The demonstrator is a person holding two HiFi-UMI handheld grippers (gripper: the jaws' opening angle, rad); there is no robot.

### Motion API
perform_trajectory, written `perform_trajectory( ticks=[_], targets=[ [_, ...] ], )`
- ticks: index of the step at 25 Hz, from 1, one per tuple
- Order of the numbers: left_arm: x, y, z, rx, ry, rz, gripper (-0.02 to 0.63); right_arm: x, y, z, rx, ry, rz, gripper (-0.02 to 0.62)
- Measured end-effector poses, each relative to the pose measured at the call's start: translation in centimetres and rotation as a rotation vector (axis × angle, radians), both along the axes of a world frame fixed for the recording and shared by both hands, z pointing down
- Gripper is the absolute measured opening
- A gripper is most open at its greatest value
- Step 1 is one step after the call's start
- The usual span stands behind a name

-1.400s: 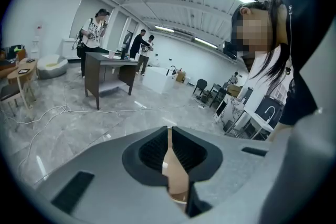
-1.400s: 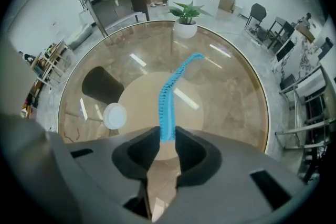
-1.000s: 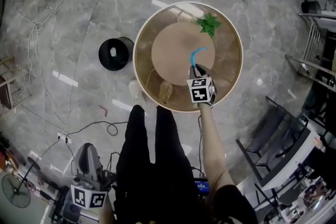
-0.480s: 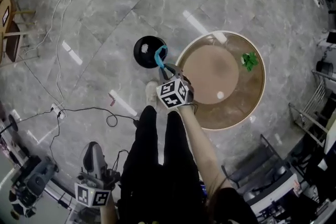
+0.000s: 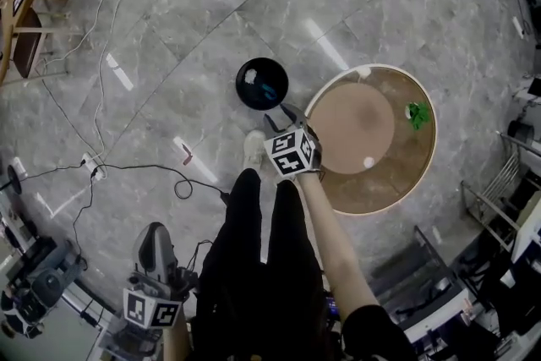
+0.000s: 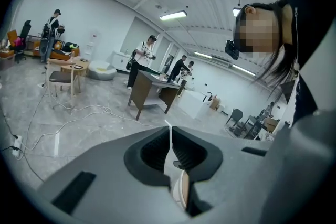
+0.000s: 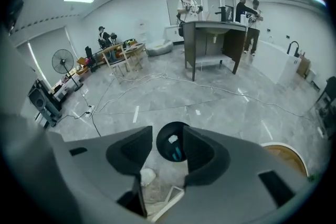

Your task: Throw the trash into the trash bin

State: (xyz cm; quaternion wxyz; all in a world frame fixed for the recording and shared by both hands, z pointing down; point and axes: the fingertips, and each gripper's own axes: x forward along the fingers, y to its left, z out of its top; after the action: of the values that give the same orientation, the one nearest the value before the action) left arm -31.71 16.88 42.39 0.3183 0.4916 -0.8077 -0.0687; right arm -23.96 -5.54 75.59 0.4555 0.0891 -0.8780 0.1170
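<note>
Now the blue trash [image 5: 269,89] is lying inside the bin [image 5: 245,73]. Half a second ago it was hanging from the right gripper [image 5: 283,116] over the bin. A second ago that gripper was holding it on the table [image 5: 397,169]. The right gripper has swung from the table across to the bin.

Its jaws are opening wide, and nothing is sitting between them. In the right gripper view the round mouth of the bin is showing through the gap. The blue trash and a small white bit [image 7: 172,139] are lying down inside it.

The bin is black and round. It is standing on the grey floor [image 5: 169,55], just beside the table's left edge. The right gripper is hanging above the floor between the bin and that edge, and it is pointing down at the bin.

The table is round and brown. A green thing [image 5: 417,114] is lying on it near the right edge, well apart from the bin.

The person's legs [image 5: 254,266] in black are standing below the bin in the head view. One white shoe [image 5: 254,150] is resting on the floor near the bin.

The left gripper [image 6: 170,134] is hanging low by the person's left side, well apart from the bin and the table. Its jaws are pressing together, and they are holding nothing.
</note>
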Motion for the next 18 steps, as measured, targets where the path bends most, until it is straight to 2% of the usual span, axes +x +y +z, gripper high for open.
perform_trajectory(
  ticks=[4,8,11,14,18],
  targets=[
    [-1.4,-1.8,-0.2,0.056,0.007,0.090,0.012,2.0,-0.2,-3.2,0.017,-0.028,0.103,0.184],
    [-1.4,-6.2,-0.8,0.129,0.007,0.263,0.012,5.2,-0.9,-9.9,0.082,-0.127,0.252,0.170],
    [0.5,-9.9,-1.7,0.191,0.018,0.403,0.012,8.8,-0.6,-15.5,0.083,-0.212,0.380,0.107],
    [3.2,-12.7,-2.9,0.245,0.025,0.549,0.012,12.7,0.0,-20.6,0.106,-0.294,0.543,0.078],
    [6.9,-15.2,-4.4,0.300,0.039,0.711,0.012,17.8,1.3,-26.8,0.192,-0.395,0.761,0.004]
  ],
)
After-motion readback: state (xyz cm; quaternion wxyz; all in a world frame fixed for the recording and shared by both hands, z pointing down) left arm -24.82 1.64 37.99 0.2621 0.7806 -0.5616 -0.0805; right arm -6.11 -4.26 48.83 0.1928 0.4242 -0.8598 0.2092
